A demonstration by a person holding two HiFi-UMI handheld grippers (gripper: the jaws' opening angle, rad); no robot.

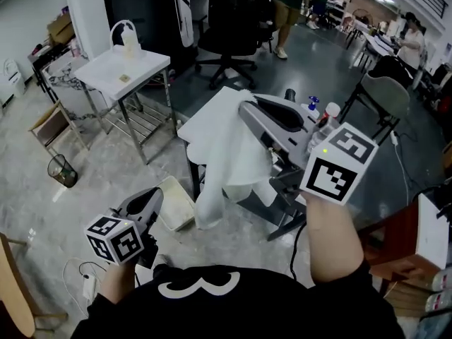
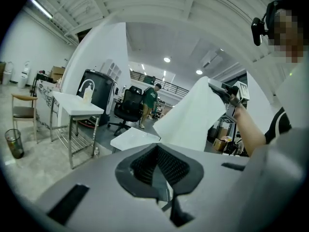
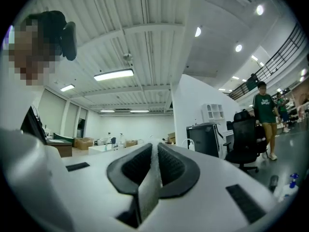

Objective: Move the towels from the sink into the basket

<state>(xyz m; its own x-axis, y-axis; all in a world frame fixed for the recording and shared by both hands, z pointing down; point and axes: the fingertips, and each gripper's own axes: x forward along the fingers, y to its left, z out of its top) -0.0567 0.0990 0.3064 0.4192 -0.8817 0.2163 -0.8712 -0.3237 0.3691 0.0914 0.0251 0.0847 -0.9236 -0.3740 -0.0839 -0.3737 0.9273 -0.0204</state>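
Note:
A white towel (image 1: 229, 161) hangs in folds from my right gripper (image 1: 244, 106), which is shut on its top edge in the middle of the head view. In the right gripper view a strip of that towel (image 3: 147, 192) is pinched between the pads of the right gripper (image 3: 153, 170). My left gripper (image 1: 157, 193) is low at the left, shut with nothing in it. Its own view shows the left gripper (image 2: 158, 170) with pads together, and the towel (image 2: 193, 117) beyond. The white sink table (image 1: 123, 69) with a faucet stands far left. A white bin (image 1: 176, 203) lies on the floor under the towel.
A small white table (image 1: 201, 129) stands behind the towel. A black office chair (image 1: 229, 20), a wire wastebasket (image 1: 62, 169) and a wooden chair (image 1: 49, 129) are around. Bottles (image 1: 321, 119) stand at the right, near a grey chair (image 1: 385, 94). A person (image 1: 286, 6) stands at the back.

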